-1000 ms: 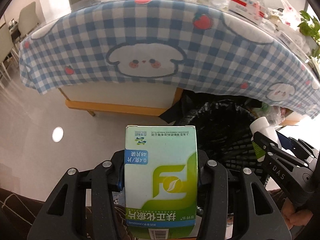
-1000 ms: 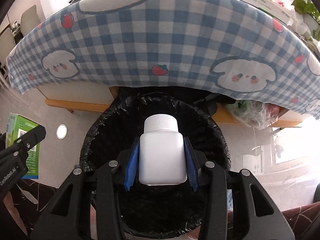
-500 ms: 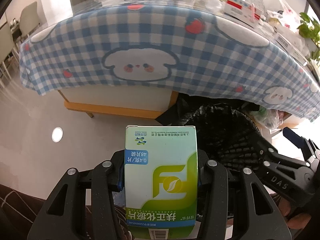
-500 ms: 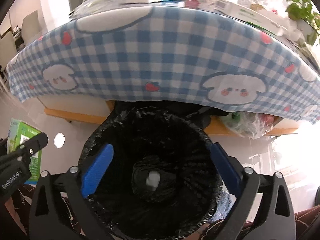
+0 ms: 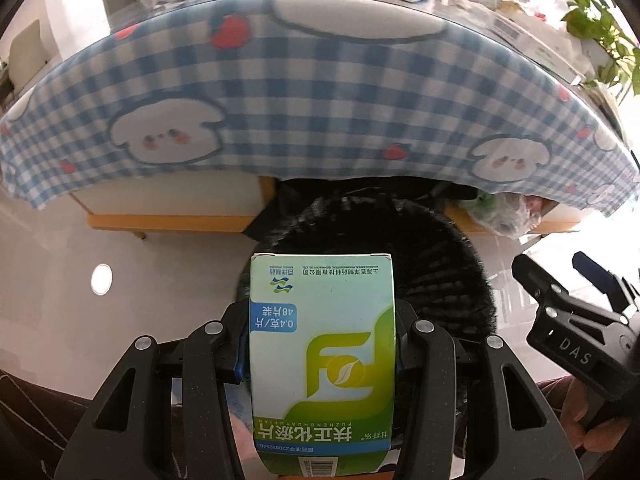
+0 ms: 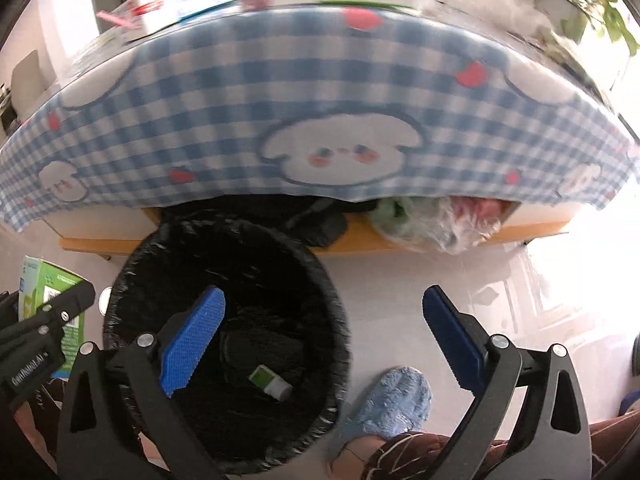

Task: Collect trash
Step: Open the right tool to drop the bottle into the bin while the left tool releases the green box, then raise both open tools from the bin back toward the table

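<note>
- Two things stand changed since a moment ago: the white bottle [image 6: 271, 382] that sat between the right gripper's [image 6: 320, 344] pads now lies on its side at the bottom of the black-lined bin [image 6: 132, 272], and the bin has come to lie straight ahead of the green box.
- The checked tablecloth [image 6: 224, 120] fills the upper half of both views, from nine o'clock round to three, with more boxes and wrappers heaped on the table above it; much rubbish is, I judge, still to be gathered.
- The bin stands on the floor at the cloth's hem. In the right wrist view it sits at seven o'clock; before, it lay dead centre under that gripper.
- The right gripper has just been spreading its jaws and they stand wide apart, nothing between them; its left blue pad [image 6: 192, 336] hangs over the bin, the right one over bare floor at four o'clock. Its drop looks finished.
- The left gripper [image 5: 322, 354] is clamped on the green box [image 5: 322, 344], upright, as it was; in its view the bin has shifted from two o'clock to twelve, just behind the box.
- That box looks next to go in; I cannot tell whether it is yet over the mouth.
</note>
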Demonstrator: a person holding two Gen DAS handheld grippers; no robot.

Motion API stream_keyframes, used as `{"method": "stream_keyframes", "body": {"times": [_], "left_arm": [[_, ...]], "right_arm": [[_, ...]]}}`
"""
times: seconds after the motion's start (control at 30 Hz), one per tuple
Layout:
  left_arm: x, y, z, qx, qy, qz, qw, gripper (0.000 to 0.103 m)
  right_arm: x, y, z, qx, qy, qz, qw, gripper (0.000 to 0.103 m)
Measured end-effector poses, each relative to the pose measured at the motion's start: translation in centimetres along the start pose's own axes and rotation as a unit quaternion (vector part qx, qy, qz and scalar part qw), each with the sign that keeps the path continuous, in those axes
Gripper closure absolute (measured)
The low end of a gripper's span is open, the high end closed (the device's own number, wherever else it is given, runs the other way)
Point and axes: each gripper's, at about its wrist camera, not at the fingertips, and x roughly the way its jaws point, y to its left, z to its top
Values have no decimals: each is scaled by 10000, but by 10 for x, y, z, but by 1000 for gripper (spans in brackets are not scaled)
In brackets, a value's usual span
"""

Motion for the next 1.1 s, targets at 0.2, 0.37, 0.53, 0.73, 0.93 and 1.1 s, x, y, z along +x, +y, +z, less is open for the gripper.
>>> {"method": "stream_keyframes", "body": {"times": [0.2, 0.37, 0.53, 0.73, 0.93, 1.1], "left_arm": [[12, -24, 3, -18, 81, -137, 9999, 55], [19, -39, 3, 59, 114, -209, 9997, 55], [26, -47, 4, 139, 152, -245, 9995, 55], [29, -51, 4, 213, 158, -266, 9993, 43], [25, -54, 4, 243, 10, -222, 9995, 14], [17, -50, 6, 266, -93, -199, 9994, 7]], "right_arm": [[2, -26, -5, 154, 0, -65, 9999, 8], [0, -38, -4, 250, -37, -146, 9996, 8], [0, -47, -2, 371, -43, -216, 9991, 8], [1, -46, -1, 260, -44, -331, 9991, 8], [1, -48, 2, 333, -79, -371, 9987, 8], [-5, -49, 8, 428, -160, -332, 9984, 8]]}}
